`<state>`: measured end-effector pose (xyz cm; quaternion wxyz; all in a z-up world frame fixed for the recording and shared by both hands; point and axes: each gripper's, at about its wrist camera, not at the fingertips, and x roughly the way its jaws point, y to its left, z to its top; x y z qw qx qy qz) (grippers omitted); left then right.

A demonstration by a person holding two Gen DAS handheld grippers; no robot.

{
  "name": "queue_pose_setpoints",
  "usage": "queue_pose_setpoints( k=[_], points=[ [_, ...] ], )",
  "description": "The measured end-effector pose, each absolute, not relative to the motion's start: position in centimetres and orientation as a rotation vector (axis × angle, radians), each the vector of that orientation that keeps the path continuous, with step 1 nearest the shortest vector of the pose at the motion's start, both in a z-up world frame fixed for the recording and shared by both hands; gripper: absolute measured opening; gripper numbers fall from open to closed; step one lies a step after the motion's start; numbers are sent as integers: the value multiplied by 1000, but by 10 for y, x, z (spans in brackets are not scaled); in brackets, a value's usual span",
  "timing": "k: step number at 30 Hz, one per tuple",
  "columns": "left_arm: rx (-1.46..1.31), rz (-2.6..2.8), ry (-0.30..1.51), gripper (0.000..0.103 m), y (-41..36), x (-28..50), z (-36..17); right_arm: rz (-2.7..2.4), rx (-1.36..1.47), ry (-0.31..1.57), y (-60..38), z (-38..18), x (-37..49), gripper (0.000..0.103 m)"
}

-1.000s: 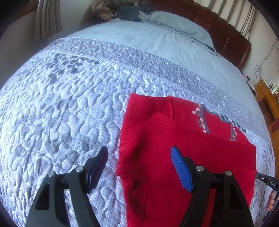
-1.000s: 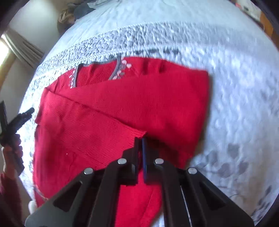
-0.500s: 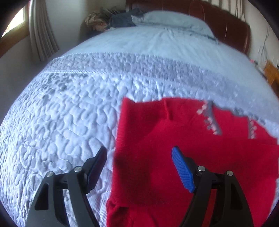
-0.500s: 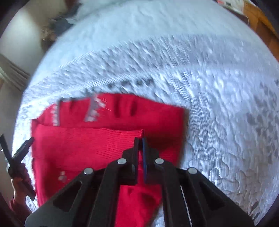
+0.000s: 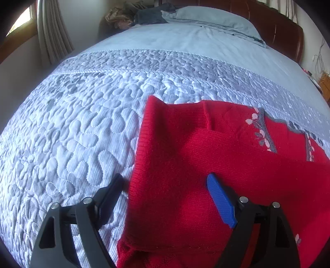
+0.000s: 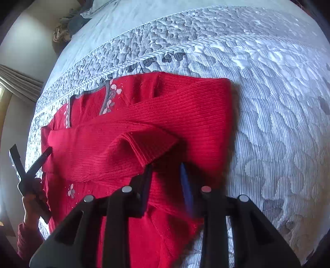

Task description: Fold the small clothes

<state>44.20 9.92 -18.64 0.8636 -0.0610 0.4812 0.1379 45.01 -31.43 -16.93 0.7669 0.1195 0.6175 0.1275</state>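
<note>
A small red knit sweater (image 5: 206,156) with a grey flowered neckline lies on the quilted bed, both sleeves folded across its chest. My left gripper (image 5: 165,187) is open, low over the sweater's left edge, holding nothing. In the right wrist view the sweater (image 6: 185,111) fills the middle, and the cuff of the top sleeve (image 6: 152,144) lies loose just ahead of my right gripper (image 6: 166,167). The right gripper is open with a narrow gap and holds nothing. The left gripper also shows at the far left of the right wrist view (image 6: 31,162), held by a hand.
The grey-and-white quilt (image 5: 72,134) covers the near half of the bed. Beyond it are a pale blue sheet (image 5: 185,39), a pillow (image 5: 210,18) and a dark brown headboard (image 5: 284,35). A pile of clothes (image 5: 132,16) lies at the bed's far corner. Curtains (image 5: 53,39) hang at left.
My right gripper was shut on the sleeve cuff and has opened, leaving the cuff lying on the sweater's chest. The left gripper stayed open and shifted slightly over the sweater's left edge.
</note>
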Motion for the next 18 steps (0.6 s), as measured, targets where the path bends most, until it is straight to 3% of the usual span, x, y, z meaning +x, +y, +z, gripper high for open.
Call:
queue_pose_setpoints(
  k=[2, 9, 13, 18],
  points=[
    [-134, 285, 1010, 85, 101, 442, -187, 307, 283, 1341, -314, -167, 452, 2],
    [-120, 269, 1017, 85, 101, 442, -188, 331, 321, 1260, -332, -134, 429, 2],
    [-105, 254, 1028, 85, 100, 442, -188, 313, 352, 1343, -343, -152, 414, 2],
    [-103, 216, 1080, 84, 100, 434, -175, 278, 361, 1307, -351, -157, 406, 6]
  ],
)
